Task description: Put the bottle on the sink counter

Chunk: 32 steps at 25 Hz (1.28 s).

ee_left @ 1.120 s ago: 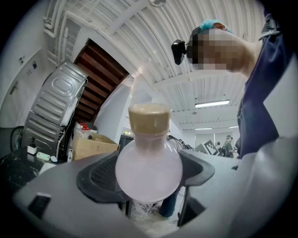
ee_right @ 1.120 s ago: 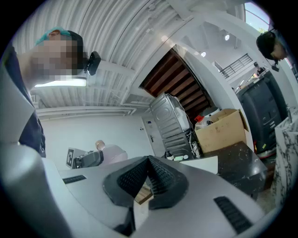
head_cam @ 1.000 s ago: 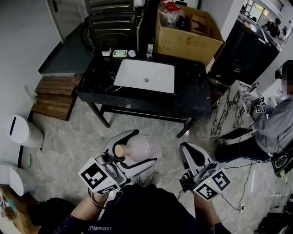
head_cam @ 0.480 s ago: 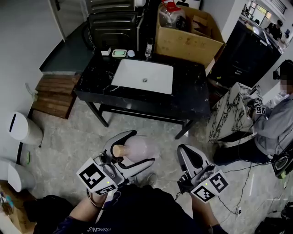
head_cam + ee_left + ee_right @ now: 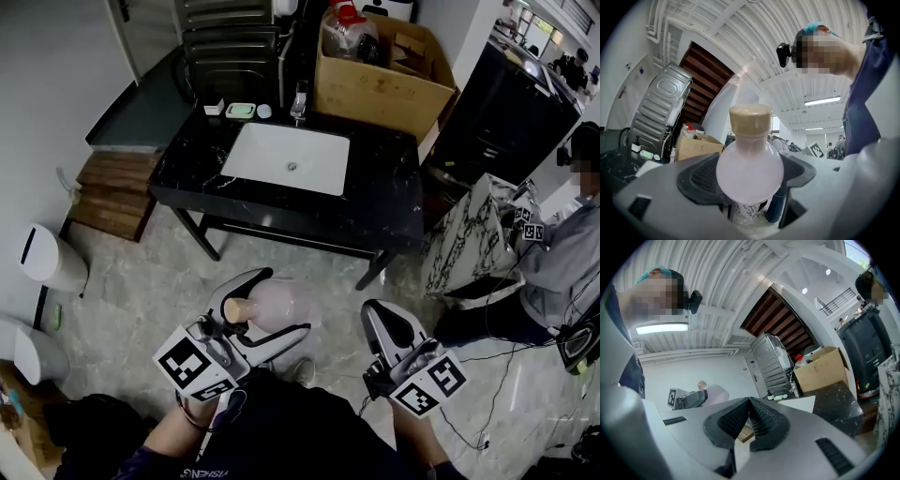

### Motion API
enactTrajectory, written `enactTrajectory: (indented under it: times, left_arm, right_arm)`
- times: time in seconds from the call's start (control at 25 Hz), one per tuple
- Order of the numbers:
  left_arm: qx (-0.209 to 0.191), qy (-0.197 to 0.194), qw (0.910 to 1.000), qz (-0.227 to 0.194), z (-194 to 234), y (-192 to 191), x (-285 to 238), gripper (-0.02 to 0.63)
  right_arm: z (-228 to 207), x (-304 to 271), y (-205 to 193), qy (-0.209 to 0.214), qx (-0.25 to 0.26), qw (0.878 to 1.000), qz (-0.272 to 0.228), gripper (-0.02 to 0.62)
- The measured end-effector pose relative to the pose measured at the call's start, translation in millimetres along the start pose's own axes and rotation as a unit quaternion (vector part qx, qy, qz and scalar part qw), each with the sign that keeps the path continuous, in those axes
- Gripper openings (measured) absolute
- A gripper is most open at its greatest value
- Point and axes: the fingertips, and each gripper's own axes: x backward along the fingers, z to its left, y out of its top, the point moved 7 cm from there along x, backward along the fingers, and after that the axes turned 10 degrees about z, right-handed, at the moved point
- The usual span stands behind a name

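Since half a second ago little has changed: the left gripper (image 5: pixel 279 302) has slid slightly toward the left of the head view with its load, the right gripper (image 5: pixel 382 311) sits a touch lower, and the black marble sink counter (image 5: pixel 380 202) has shifted slightly leftward in that view. The grip itself is unchanged.

The left gripper's fingers are spread wide and clamped on the pale pink, round-bodied translucent plastic bottle (image 5: pixel 749 169). Its bulbous body fills the gap between the two dark ribbed pads (image 5: pixel 699 176), pressing against both. The bottle's tan cap (image 5: pixel 750 118) sticks out past the fingertips, pointing forward along the fingers. In the head view the bottle lies roughly level in the grip, cap toward the base of the fingers' left side, held in the air above the grey stone floor (image 5: pixel 141 291).

The right gripper's fingers are brought together, their ribbed pads (image 5: pixel 736 420) meeting at the tips with nothing between them.

The sink counter stands well ahead of both sets of fingertips, apart from them, with a white rectangular basin (image 5: pixel 286 157) set into it. Beyond the counter, further from the fingers, stands an open brown cardboard box (image 5: pixel 380 84).
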Motion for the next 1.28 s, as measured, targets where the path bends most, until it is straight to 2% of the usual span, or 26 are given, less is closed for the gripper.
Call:
enactTrajectory:
  times: [0.72,1.28]
  left_arm:
    - [0.003,0.012,0.9999,-0.007,17.3,-0.1,-31.9,0.391]
    - [0.017,0.01,0.9998,-0.002,83.5,-0.6,-52.5,0.391]
  right_arm:
    - [-41.7,-6.7,7.2,0.002,-0.005,1.0,0.006,0.026]
    - [-73.0,-68.3,16.1,0.003,-0.009,1.0,0.019,0.026]
